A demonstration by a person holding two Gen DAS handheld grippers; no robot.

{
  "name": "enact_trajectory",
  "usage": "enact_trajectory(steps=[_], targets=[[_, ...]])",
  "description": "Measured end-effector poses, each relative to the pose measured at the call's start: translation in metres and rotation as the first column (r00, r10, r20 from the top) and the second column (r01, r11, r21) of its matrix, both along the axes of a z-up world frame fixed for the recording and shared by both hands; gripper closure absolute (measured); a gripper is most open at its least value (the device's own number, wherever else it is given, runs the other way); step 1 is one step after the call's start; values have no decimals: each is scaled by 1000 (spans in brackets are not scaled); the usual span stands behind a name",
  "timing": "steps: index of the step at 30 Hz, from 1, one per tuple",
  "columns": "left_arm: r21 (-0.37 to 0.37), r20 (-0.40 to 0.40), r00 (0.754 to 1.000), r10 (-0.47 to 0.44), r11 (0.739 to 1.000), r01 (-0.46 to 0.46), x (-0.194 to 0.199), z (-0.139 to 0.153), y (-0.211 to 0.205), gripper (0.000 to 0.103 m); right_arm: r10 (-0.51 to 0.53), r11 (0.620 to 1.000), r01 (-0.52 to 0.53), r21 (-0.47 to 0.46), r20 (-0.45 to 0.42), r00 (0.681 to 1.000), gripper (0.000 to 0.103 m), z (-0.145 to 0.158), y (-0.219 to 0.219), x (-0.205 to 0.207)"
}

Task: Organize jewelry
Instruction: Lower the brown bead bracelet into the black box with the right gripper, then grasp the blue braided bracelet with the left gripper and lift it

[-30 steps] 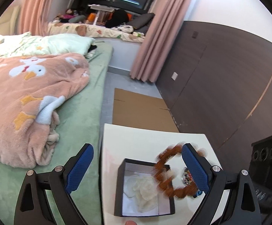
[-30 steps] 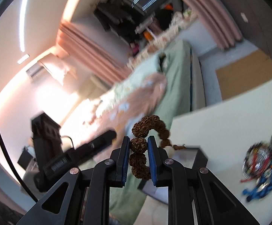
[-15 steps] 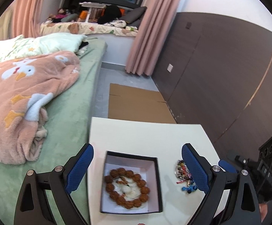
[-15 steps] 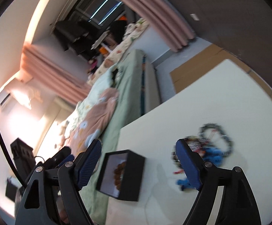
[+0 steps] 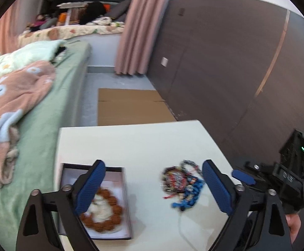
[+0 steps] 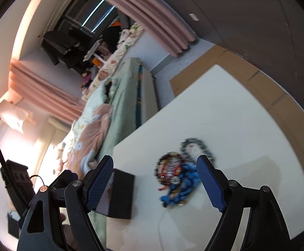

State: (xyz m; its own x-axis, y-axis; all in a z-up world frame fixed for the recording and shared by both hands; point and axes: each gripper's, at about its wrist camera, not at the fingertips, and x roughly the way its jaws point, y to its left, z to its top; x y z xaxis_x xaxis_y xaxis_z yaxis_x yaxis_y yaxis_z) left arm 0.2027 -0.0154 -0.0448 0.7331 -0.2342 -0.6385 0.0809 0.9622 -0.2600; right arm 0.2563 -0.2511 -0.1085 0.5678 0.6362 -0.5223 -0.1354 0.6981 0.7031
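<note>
Brown bead bracelet (image 5: pixel 102 213) sits in the black box (image 5: pixel 126 200), so we're done with it. Right gripper (image 6: pixel 155 183) has just opened, wide and empty, framing the jewelry pile (image 6: pixel 177 175) for the next pick. Left gripper (image 5: pixel 152 190) is wide, closing slightly, empty.

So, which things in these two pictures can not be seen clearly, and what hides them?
- Brown bead bracelet in the black box: left wrist view, partly behind a gripper finger; right wrist view shows only the box wall.
- Jewelry pile on the table: both views blurred, single pieces not separable.
- Right gripper: left wrist view, one fingertip visible.
</note>
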Motion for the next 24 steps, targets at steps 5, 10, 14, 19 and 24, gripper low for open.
enact_trajectory(steps=[5,10,14,19,24], targets=[[18,-82,994,-76,997,77,10,-17,-38,49,-53,998,55,43,-43,998,21,-13,-25,7],[15,-167,981,-103,994,107,18,-43,-60,59,-55,996,59,60,-61,997,21,-20,-37,9],[14,-212,970,-119,992,125,22,-59,-72,65,-54,996,59,62,-84,995,21,-25,-40,10],[34,-260,956,-133,989,146,26,-81,-86,66,-64,996,72,61,-118,991,21,-34,-46,12],[60,-306,943,-132,986,158,32,-102,-93,67,-72,995,81,65,-138,988,21,-38,-51,12]])
